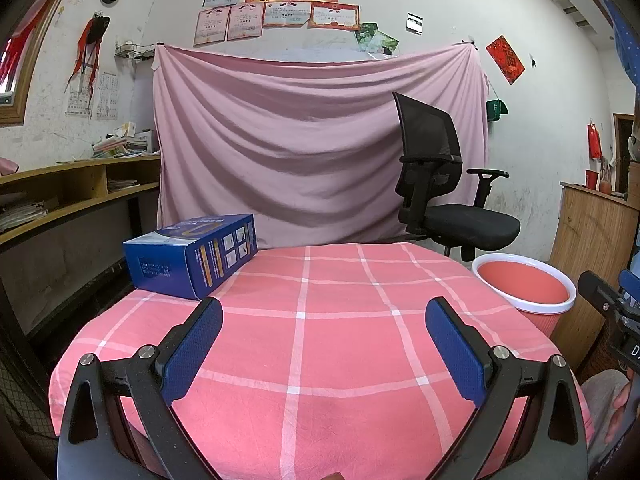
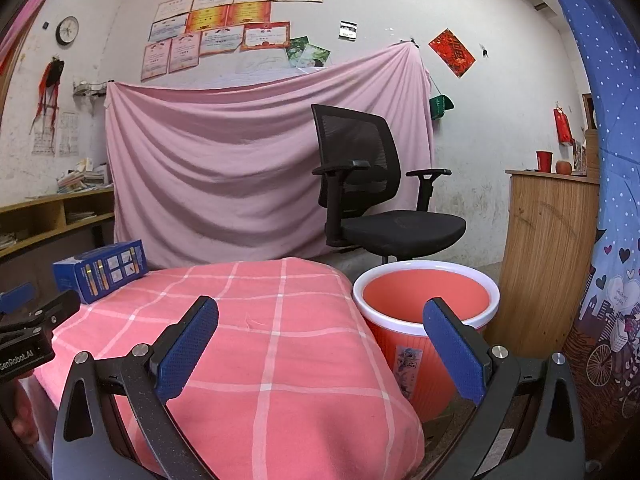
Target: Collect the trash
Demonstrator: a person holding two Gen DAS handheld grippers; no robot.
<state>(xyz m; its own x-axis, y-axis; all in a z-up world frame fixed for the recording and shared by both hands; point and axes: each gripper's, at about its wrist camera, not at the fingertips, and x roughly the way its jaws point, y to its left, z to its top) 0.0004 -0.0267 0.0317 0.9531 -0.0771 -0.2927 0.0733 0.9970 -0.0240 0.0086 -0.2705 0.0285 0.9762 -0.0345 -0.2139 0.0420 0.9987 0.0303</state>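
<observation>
A blue cardboard box (image 1: 192, 256) lies on its side at the far left corner of the table with the pink checked cloth (image 1: 320, 320); it also shows in the right wrist view (image 2: 100, 270). A coral bin with a white rim (image 2: 426, 320) stands on the floor right of the table, also in the left wrist view (image 1: 524, 284). My left gripper (image 1: 324, 316) is open and empty over the near middle of the table, the box ahead to its left. My right gripper (image 2: 320, 316) is open and empty at the table's right edge, beside the bin.
A black office chair (image 2: 376, 200) stands behind the table and bin before a hung pink sheet (image 1: 312, 140). A wooden cabinet (image 2: 548, 256) stands right of the bin. Wooden shelves (image 1: 72, 196) run along the left wall. A blue patterned curtain (image 2: 600, 200) hangs at far right.
</observation>
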